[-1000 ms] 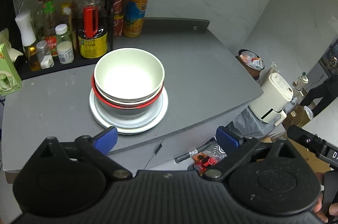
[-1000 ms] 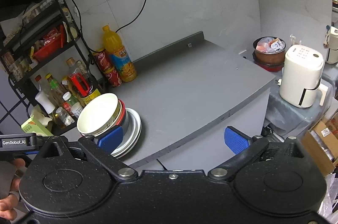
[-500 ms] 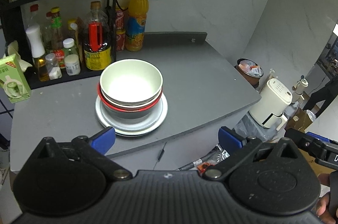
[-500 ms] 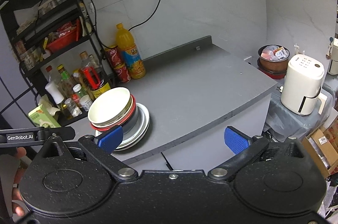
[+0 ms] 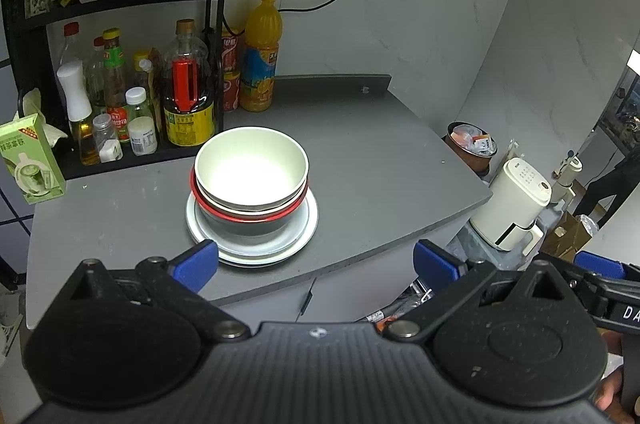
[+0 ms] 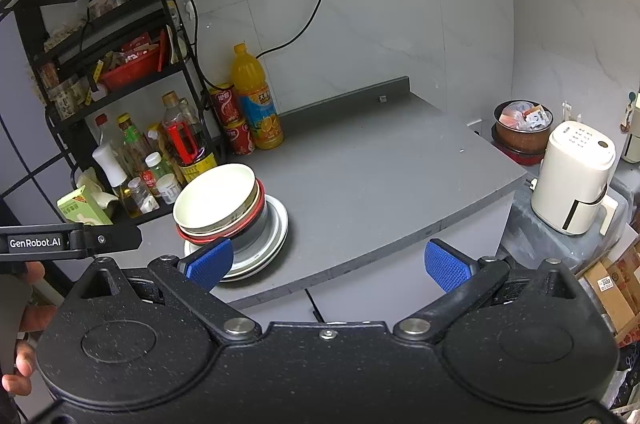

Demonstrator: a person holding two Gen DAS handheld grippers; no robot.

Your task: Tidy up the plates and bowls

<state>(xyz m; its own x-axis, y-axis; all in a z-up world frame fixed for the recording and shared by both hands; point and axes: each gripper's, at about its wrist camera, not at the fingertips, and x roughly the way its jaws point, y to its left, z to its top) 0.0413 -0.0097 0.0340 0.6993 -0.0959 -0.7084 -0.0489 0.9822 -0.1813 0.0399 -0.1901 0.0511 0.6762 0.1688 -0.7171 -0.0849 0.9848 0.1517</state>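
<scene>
Change: both grippers have drawn back from the counter; the stack looks smaller than a second ago.
Left gripper (image 5: 316, 262): jaws apart, empty.
Right gripper (image 6: 328, 260): jaws apart, empty.
Bowls (image 5: 251, 176): nested on plates (image 5: 308, 224), at 12 o'clock from the left gripper, 10 o'clock from the right gripper.
Meaning: stacking seems finished.
</scene>
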